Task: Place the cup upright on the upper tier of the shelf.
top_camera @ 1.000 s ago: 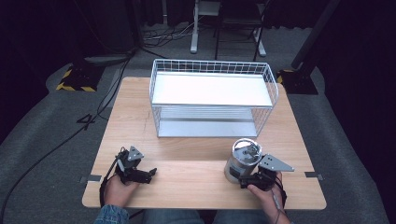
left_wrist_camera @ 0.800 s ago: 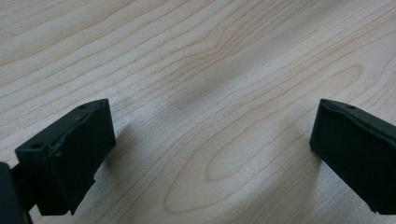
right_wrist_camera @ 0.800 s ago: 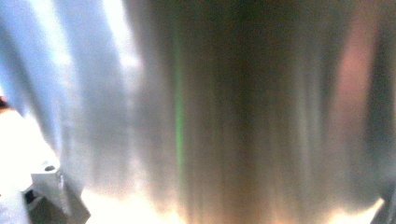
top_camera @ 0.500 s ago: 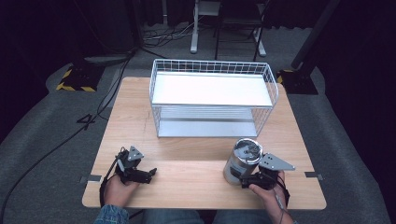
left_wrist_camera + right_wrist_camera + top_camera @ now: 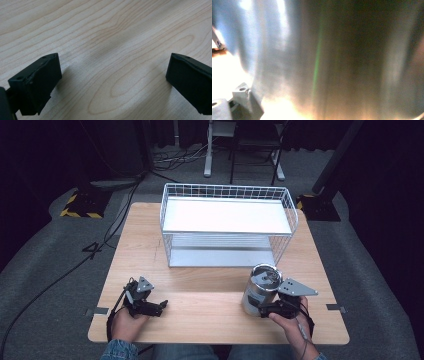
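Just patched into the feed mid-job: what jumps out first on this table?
The white wire basket stands at the table's far middle. Near the front right, a shiny metal canister stands upright against the right gripper. At front left, the left gripper rests open on bare wood.

This looks like a lab or recording studio set up for handling trials, not a home. A plain light-wood worktop (image 5: 210, 310) stands alone on grey carpet (image 5: 45, 265), ringed by dark, black-draped surroundings. Black cables (image 5: 107, 227) trail across the floor, and a block edged with yellow-and-black hazard tape (image 5: 80, 206) sits at the back left. Metal stand legs (image 5: 207, 150) and a dark post base (image 5: 320, 202) rise behind the worktop. On the worktop stands 1 white wire rack (image 5: 227, 227) with a flat white shelf, arranged squarely like test equipment.
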Motion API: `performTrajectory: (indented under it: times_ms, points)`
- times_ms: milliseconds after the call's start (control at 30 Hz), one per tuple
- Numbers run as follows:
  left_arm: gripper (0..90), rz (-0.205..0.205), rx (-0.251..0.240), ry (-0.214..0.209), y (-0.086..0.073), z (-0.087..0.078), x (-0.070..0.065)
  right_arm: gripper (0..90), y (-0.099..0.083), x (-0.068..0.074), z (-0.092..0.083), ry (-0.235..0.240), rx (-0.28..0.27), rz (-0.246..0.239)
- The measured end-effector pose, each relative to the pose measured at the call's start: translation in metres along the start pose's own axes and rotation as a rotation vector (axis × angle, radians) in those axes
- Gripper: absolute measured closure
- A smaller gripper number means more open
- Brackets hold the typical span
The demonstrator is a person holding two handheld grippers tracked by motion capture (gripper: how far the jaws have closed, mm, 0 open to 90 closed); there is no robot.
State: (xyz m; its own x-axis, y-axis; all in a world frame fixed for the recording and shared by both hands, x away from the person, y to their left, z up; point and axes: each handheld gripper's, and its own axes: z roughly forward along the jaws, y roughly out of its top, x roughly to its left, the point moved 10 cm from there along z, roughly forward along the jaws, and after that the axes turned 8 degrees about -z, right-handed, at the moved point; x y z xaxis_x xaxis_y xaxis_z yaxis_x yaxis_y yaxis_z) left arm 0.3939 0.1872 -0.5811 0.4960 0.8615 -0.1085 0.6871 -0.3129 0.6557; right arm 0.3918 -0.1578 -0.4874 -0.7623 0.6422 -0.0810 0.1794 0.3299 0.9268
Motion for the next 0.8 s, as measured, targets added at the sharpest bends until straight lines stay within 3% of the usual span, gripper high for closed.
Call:
performTrajectory:
  times_ms: [800]
  points:
    - [0.6,-0.004,0.000,-0.003,0.000,0.000,-0.001,3.7,0.067,-0.037,-0.022,-0.040,0.032,-0.022]
